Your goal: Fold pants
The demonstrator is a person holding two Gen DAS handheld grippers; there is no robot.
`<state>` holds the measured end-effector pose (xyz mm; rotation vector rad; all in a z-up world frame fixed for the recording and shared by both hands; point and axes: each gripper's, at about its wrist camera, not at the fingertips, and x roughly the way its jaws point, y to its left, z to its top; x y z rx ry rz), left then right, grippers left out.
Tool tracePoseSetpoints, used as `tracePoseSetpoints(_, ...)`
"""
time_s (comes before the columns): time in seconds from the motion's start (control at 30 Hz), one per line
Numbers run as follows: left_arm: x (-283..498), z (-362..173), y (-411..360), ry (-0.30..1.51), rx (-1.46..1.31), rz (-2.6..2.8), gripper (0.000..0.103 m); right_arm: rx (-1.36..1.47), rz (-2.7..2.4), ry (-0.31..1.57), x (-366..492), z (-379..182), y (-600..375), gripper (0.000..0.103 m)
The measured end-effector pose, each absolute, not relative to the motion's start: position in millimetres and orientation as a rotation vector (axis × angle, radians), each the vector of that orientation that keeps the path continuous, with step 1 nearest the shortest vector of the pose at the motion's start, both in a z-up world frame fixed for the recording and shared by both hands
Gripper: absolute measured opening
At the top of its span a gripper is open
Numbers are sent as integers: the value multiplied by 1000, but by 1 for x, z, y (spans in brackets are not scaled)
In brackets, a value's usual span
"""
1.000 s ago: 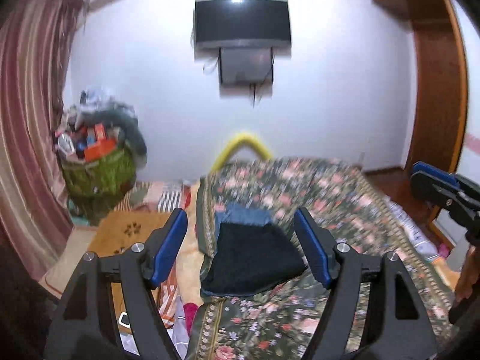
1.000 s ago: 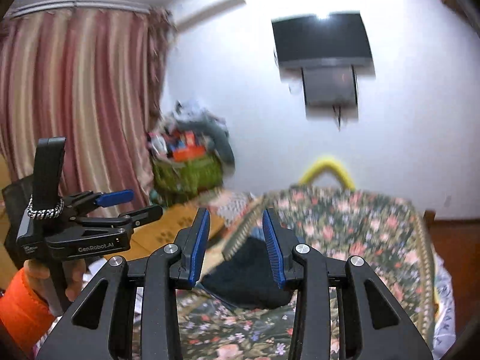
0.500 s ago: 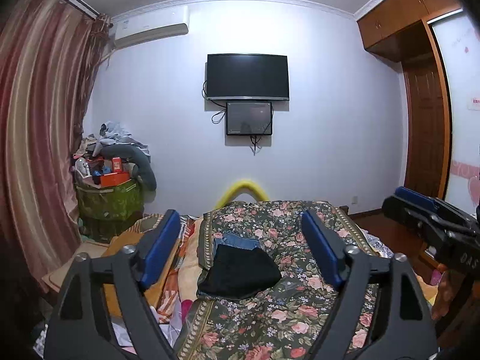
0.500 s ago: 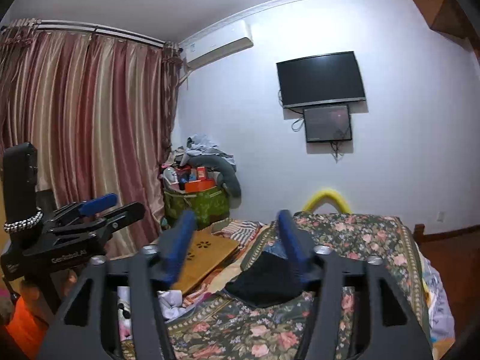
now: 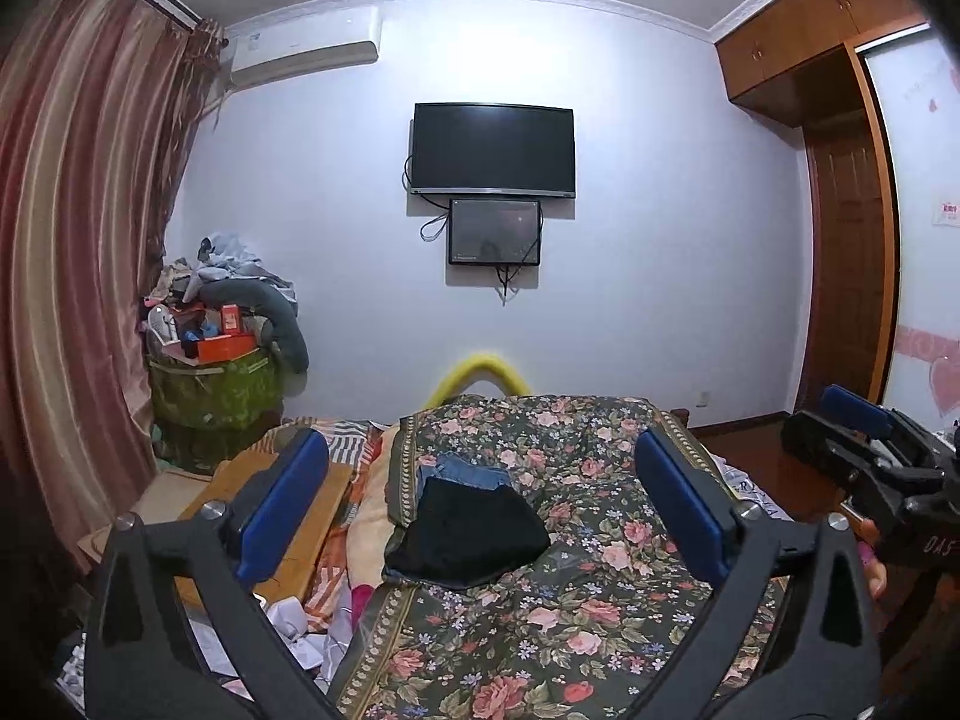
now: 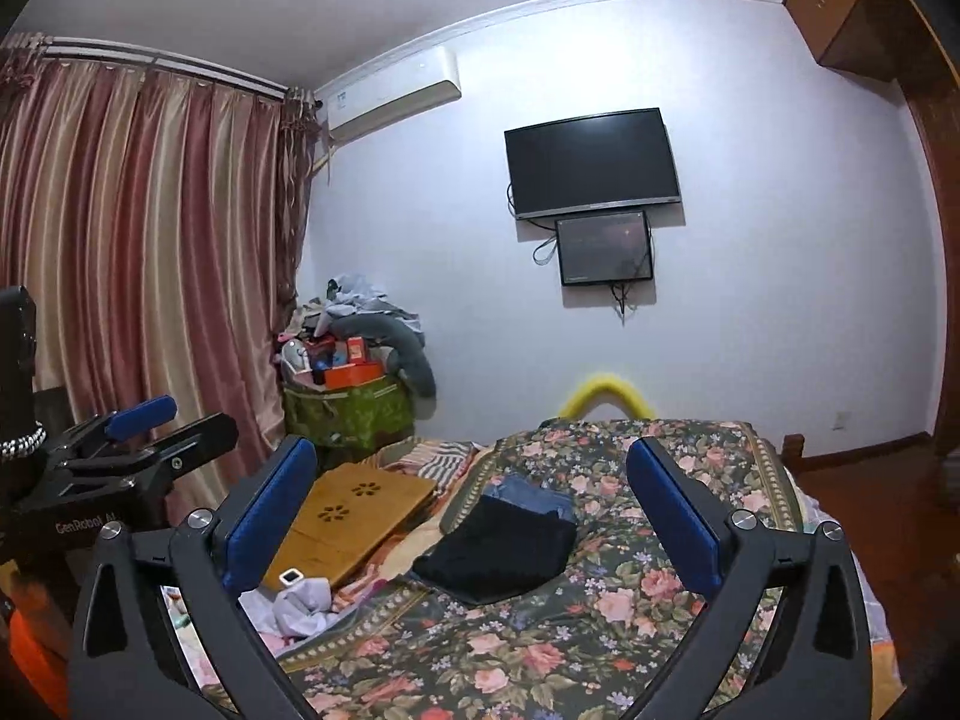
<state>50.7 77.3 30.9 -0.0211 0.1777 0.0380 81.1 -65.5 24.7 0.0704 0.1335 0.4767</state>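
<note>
Folded black pants (image 5: 471, 534) lie on the floral bedspread (image 5: 600, 540), on top of folded blue jeans (image 5: 465, 471). They also show in the right wrist view (image 6: 501, 549), with the jeans (image 6: 528, 495) behind them. My left gripper (image 5: 480, 510) is open and empty, held well back from the pants and above the bed. My right gripper (image 6: 471, 516) is open and empty, also held back from them. Each gripper shows at the edge of the other's view.
A wooden lap desk (image 6: 348, 519) lies left of the bed with crumpled white cloth (image 6: 300, 600) near it. A green bin (image 5: 213, 393) piled with clutter stands by the curtain (image 5: 72, 276). A TV (image 5: 492, 150) hangs on the far wall. A wardrobe (image 5: 840, 240) stands at right.
Both grippers pulled back and up from the folded pants, which look smaller and farther away. The right gripper's jaws opened from narrow to wide. The pants lie still.
</note>
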Motion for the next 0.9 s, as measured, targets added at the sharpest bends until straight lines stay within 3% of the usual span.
tracePoseSetpoints(0.9, 68, 15, 83, 225, -38, 44, 103, 62, 467, 166, 76, 15, -71, 103)
